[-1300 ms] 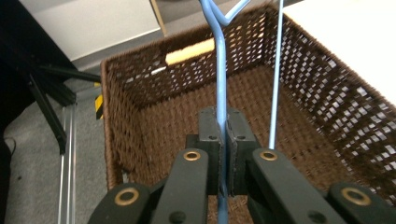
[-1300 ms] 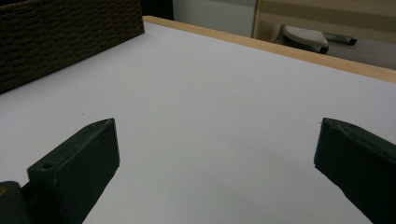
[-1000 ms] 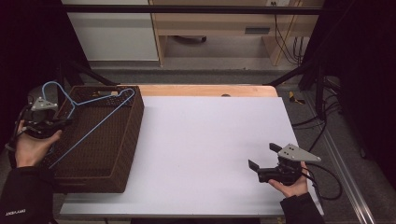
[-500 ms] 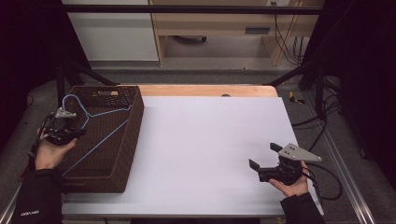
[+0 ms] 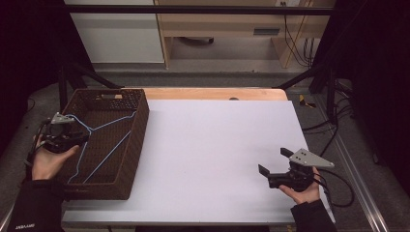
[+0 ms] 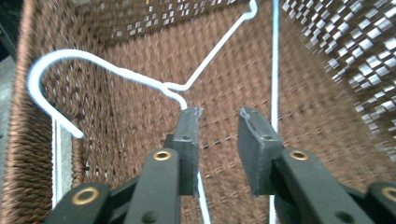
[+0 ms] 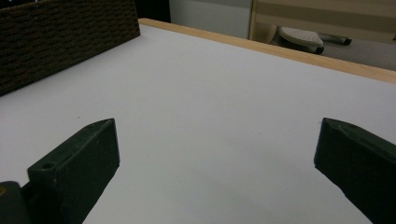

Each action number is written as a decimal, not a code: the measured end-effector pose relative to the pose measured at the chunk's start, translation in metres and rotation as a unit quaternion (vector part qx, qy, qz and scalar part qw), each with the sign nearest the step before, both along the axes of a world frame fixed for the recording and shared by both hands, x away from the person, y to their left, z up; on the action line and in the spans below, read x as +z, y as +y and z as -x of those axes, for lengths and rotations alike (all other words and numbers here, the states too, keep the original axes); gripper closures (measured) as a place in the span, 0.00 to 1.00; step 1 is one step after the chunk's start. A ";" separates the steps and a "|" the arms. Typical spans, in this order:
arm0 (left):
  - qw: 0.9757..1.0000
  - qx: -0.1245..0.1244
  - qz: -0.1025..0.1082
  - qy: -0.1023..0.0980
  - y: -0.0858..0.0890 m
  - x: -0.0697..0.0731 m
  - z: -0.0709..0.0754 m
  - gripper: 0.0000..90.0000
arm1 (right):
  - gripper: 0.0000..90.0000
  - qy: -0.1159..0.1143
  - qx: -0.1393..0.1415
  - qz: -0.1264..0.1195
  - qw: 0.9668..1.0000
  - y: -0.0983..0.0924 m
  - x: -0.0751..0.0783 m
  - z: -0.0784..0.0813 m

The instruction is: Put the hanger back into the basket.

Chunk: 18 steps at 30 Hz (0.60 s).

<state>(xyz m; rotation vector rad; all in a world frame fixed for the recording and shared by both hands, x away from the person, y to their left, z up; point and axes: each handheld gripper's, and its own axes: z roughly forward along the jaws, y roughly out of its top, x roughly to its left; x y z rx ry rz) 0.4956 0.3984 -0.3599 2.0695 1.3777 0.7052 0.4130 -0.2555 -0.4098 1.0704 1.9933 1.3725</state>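
Hanger [image 6: 140, 77] lies in the wicker basket [image 5: 138, 125], neck just ahead of the slightly spread left tongs [image 6: 218, 116], likely for release; right tongs [image 5: 274, 162] wide apart over the table [image 5: 212, 145], idle.

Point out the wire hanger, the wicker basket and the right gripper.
wire hanger [image 6: 56, 58]: left gripper view, on the curved hook.
wicker basket [image 5: 137, 133]: high view, on its right outer wall.
right gripper [image 5: 274, 162]: high view, midway between its open fingertips.

Overhead light floods the white table [image 5: 217, 145], surroundings sink into darkness, and the left gripper view blurs toward its edges.
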 end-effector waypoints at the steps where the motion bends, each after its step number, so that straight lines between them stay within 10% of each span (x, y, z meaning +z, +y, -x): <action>1: 1.000 -0.004 0.011 -0.011 -0.002 0.002 0.003 0.72 | 0.01 0.000 -0.001 -0.003 1.000 0.000 0.000 0.000; 5: 0.997 -0.027 0.057 -0.049 -0.015 0.010 0.016 0.60 | 0.01 -0.002 -0.003 -0.005 1.000 -0.001 0.001 0.000; 18: 0.980 -0.109 0.117 -0.120 -0.079 0.021 0.043 0.33 | 0.01 -0.004 -0.007 -0.007 1.000 -0.001 0.001 0.001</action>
